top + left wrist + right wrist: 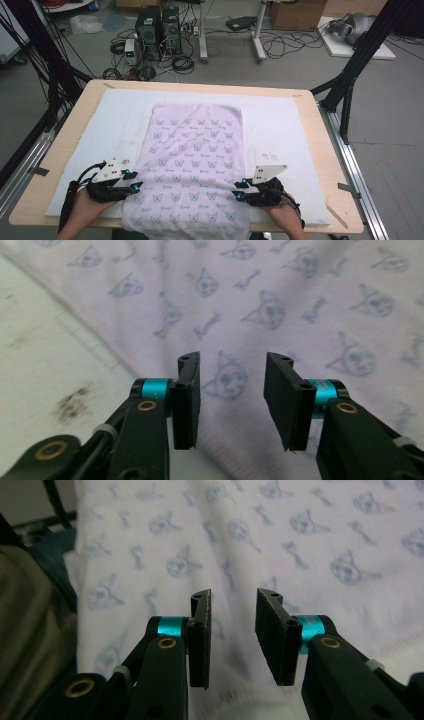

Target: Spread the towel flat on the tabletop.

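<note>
The pale printed cloth lies flat on the white mat, its near end hanging past the table edge, cut off from sight; left gripper and right gripper flank it, jaws parted, gripping nothing; the right gripper view is blurred

Both grippers same build: left gripper and right gripper have black bodies, each with a grey three-cornered plate on top and a black cable trailing back along the forearm. Jaws are flat black rectangular pads with small screw holes near the tips, mounted on teal anodised collars. Black linkage arms with brass-coloured pivot bushings, white zip ties on the links. Forearms bare, no sleeves.
</note>
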Motion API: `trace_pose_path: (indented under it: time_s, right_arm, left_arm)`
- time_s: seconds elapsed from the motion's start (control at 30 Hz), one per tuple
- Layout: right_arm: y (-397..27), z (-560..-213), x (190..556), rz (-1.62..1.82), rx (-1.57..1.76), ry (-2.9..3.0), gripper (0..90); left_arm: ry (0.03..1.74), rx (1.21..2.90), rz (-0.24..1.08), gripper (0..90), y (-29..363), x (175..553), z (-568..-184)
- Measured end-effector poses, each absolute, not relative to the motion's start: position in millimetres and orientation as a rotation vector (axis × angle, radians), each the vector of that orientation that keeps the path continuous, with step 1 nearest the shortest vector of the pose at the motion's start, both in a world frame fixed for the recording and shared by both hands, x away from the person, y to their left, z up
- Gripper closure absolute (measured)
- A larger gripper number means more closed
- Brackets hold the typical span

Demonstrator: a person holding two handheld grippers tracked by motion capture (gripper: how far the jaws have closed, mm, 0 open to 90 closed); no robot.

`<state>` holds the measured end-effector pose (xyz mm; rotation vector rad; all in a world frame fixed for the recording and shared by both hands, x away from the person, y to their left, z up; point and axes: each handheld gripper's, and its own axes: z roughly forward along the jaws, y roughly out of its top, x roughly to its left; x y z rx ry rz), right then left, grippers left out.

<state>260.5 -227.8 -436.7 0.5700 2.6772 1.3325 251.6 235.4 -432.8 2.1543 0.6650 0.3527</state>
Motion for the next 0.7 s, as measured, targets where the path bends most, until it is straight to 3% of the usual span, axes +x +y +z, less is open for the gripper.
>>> trace_pose_path:
  time_s: [0.27, 0.33, 0.4, 0.43, 0.57, 0.7]
  right_arm:
    - [-188, -442, 250, 1.312, 0.335, 2.781, 63.8]
    - [-183, -446, 249, 1.250, 0.304, 2.815, 67.0]
    - [-182, -447, 248, 1.262, 0.298, 2.809, 77.6]
    - [-182, -447, 247, 1.276, 0.302, 2.828, 83.6]
    - [-182, -448, 244, 1.309, 0.255, 2.871, 87.8]
    - [-188, -443, 241, 1.369, 0.254, 2.853, 83.7]
  left_arm:
    - [0.481, 2.224, 0.193, 64.0, 205, 240, -440]
    - [0.451, 2.242, 0.194, 70.1, 203, 238, -444]
    - [0.434, 2.249, 0.161, 84.9, 204, 238, -444]
    - [0.434, 2.245, 0.167, 87.3, 205, 237, -444]
    - [0.417, 2.254, 0.134, 88.5, 208, 231, -443]
    - [0.426, 2.223, 0.152, 85.3, 212, 227, -438]
